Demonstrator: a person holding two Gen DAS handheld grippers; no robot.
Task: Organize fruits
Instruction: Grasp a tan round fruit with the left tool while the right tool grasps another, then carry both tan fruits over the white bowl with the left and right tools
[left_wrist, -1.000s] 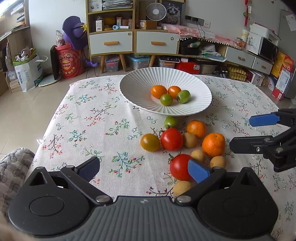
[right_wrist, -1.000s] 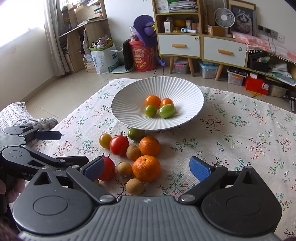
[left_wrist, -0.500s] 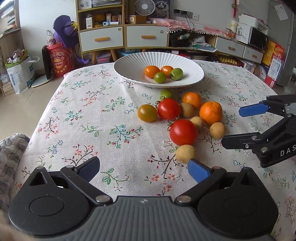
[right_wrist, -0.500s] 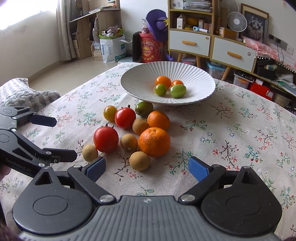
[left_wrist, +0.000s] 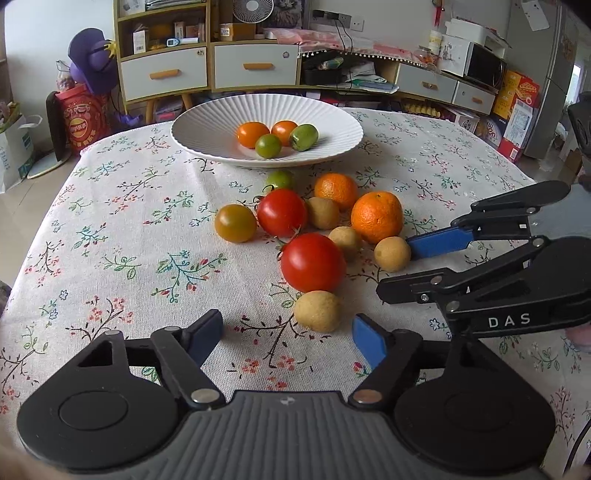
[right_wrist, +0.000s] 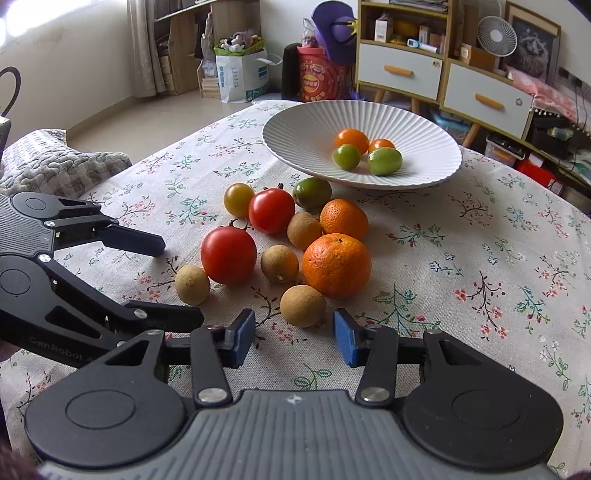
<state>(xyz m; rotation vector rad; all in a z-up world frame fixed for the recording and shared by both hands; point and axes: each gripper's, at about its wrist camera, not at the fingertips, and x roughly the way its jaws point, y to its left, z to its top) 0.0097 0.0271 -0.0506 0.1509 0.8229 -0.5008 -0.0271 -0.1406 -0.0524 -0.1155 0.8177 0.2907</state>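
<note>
Beside the white ribbed plate (right_wrist: 295, 122), the left gripper (right_wrist: 177, 284) has just been narrowing, its pads bare near one tan fruit. The loose fruit number ten: four tan longans (right_wrist: 279, 263), two red tomatoes (right_wrist: 229, 254), two oranges (right_wrist: 337, 265), one yellow tomato (right_wrist: 239, 199), one green tomato (right_wrist: 312, 192). The right gripper (right_wrist: 294, 341), also just narrowing, flanks the nearest longan (right_wrist: 303, 305) without touching it. On the plate lie four: two orange, two green.

Right tool (right_wrist: 293, 338) jaws just narrowed, flanking brown fruit (right_wrist: 303, 305), not touching.
</note>
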